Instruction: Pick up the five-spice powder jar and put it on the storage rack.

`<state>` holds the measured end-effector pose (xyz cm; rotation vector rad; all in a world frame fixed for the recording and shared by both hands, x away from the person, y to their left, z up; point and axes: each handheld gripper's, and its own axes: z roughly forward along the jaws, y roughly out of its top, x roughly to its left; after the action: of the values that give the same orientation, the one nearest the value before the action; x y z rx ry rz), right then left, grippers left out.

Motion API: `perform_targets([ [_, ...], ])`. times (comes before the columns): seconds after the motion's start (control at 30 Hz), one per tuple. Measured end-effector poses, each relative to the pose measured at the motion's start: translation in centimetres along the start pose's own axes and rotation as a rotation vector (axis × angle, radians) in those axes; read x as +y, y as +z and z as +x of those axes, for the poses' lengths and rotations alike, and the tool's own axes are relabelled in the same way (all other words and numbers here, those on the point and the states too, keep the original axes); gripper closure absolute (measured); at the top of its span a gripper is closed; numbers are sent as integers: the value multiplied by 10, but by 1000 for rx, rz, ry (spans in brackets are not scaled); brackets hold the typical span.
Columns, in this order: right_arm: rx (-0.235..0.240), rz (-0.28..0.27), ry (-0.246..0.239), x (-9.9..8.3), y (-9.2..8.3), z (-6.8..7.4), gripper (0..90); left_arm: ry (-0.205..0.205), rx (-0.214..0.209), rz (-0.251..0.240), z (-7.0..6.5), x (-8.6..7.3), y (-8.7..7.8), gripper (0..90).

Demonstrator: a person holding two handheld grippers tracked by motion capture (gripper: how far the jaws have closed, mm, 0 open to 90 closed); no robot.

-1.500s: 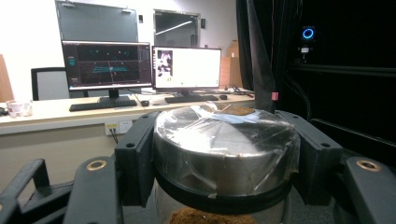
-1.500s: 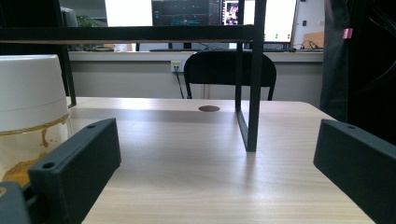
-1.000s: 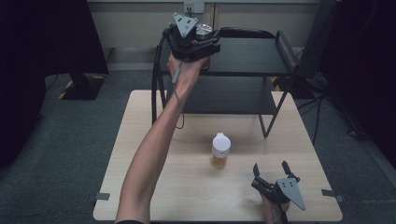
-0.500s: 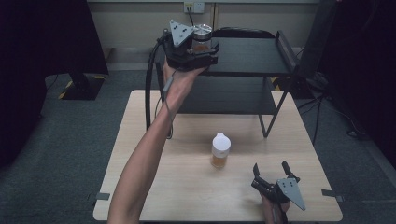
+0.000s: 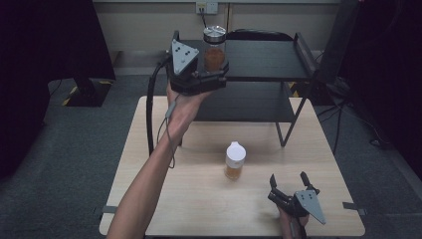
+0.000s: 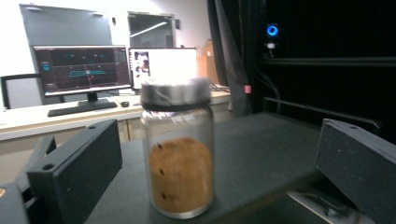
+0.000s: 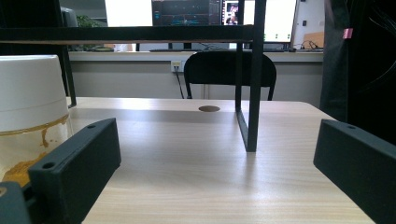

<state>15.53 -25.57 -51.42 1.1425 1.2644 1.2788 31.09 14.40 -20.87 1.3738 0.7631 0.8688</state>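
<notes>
We are seeing the left hand-held gripper (image 5: 215, 75) with jaws just spreading, released around the jar (image 5: 214, 49) standing on the shelf (image 5: 268, 62) at twelve o'clock; the right hand-held gripper (image 5: 290, 180) is resting released on the desk (image 5: 199, 199).

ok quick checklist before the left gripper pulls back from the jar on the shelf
1. Jaws clear of the jar: ok. The left gripper has just been opening, and gaps show on both sides of the glass in the left gripper view.
2. Jar upright on the top shelf: ok, it stands straight with its silver lid on.
3. Jar well in from the shelf's edge: cannot tell, the gripper hides its base in the high view.
4. Path back over the table: ok, the white-capped bottle stands lower down and apart.
5. Right gripper out of the way: ok, open at the table's near edge.
</notes>
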Motion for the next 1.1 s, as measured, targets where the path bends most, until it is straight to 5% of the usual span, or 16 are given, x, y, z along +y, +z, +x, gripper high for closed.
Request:
perform_targets([
  [0.27, 3, -1, 0, 0, 0, 0, 0, 30, -20, -30, -12, -19, -26, 0],
  [0.43, 6, -3, 3, -1, -1, -1, 0, 34, -61, -3, -16, -24, -40, 0],
  [0.73, 5, -2, 0, 0, -1, -1, 0, 15, -21, -7, -26, -61, -57, 0],
  [0.8, 5, -1, 0, 0, -1, -1, 0, -13, -2, -12, -27, -73, -61, 0],
  [1.1, 6, -2, 1, 0, -1, -1, 0, -1, 150, -9, -41, -144, -75, 0],
])
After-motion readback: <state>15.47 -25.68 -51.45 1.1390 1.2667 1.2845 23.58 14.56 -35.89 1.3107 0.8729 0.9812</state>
